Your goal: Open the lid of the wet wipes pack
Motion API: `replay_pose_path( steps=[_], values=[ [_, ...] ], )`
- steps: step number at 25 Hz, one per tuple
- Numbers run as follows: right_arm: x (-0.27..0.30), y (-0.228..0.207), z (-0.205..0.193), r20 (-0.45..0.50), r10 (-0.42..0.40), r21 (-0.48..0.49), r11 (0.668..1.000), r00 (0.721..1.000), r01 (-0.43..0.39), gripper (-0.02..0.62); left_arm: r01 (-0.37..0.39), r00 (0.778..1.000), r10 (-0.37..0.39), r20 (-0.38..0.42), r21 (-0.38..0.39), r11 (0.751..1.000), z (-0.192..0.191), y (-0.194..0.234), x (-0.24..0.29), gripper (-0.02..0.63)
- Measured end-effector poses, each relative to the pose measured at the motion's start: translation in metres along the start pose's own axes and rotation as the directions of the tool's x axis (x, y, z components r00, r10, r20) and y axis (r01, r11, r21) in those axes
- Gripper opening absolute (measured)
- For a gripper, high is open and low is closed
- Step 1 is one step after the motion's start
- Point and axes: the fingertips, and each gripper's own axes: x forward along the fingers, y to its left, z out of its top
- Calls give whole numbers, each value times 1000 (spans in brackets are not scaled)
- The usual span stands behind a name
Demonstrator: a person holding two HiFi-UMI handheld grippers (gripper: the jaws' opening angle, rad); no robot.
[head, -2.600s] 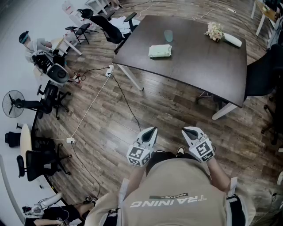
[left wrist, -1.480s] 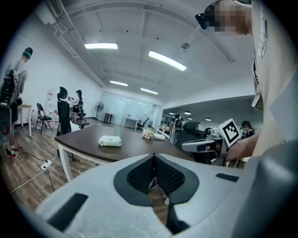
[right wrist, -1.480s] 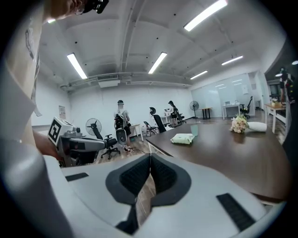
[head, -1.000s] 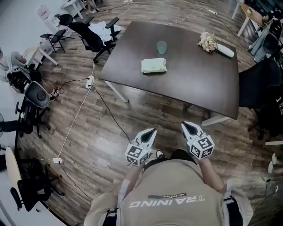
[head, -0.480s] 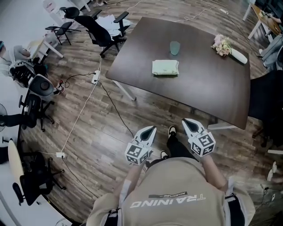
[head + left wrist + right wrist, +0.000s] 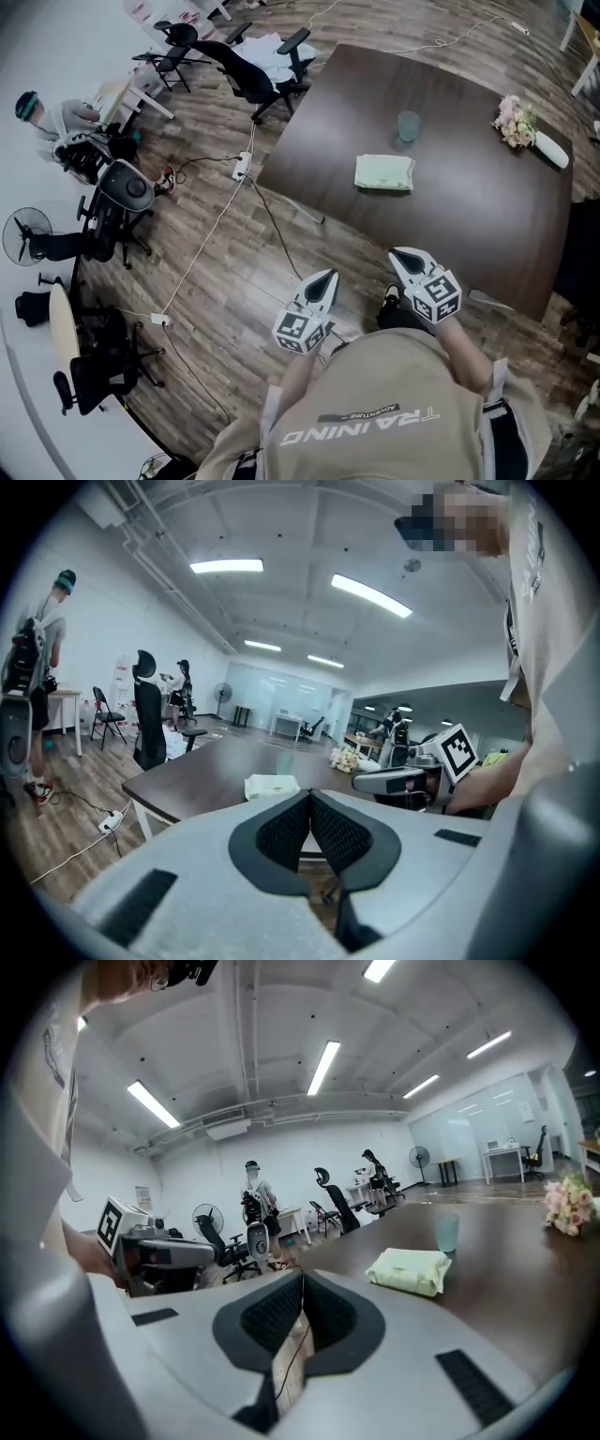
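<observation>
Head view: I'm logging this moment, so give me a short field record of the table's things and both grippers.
table: dark, holds three things
wet wipes pack: pale green, lying flat
cup: upright, just beyond the pack
flowers: far right side
left gripper: shut, empty
right gripper: shut, empty
contact: neither gripper touches the pack

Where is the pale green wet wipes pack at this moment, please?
In the head view, the pack lies on the dark brown table, close beside the translucent green cup, on its near side.

The wet wipes pack (image 6: pixel 384 173) lies on the table (image 6: pixel 469 220).
</observation>
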Motion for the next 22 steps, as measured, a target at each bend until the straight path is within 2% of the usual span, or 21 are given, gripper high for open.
replay_pose_path(
  steps=[6,11,17,22],
  values=[
    [39,-47,24,5,52,-58,997,999,-52,14,-49,998,51,48,-39,998,27,16,41,9],
    [60,-63,32,0,68,-59,996,998,-68,14,-41,999,42,8,-36,998,28,28,60,9],
    [69,-88,28,-21,-25,-2,1000,999,25,14,56,998,-56,10,-17,998,43,46,91,9],
    [75,-95,27,-52,-106,3,994,993,107,14,168,986,-168,6,-8,986,49,62,117,9]
  ],
)
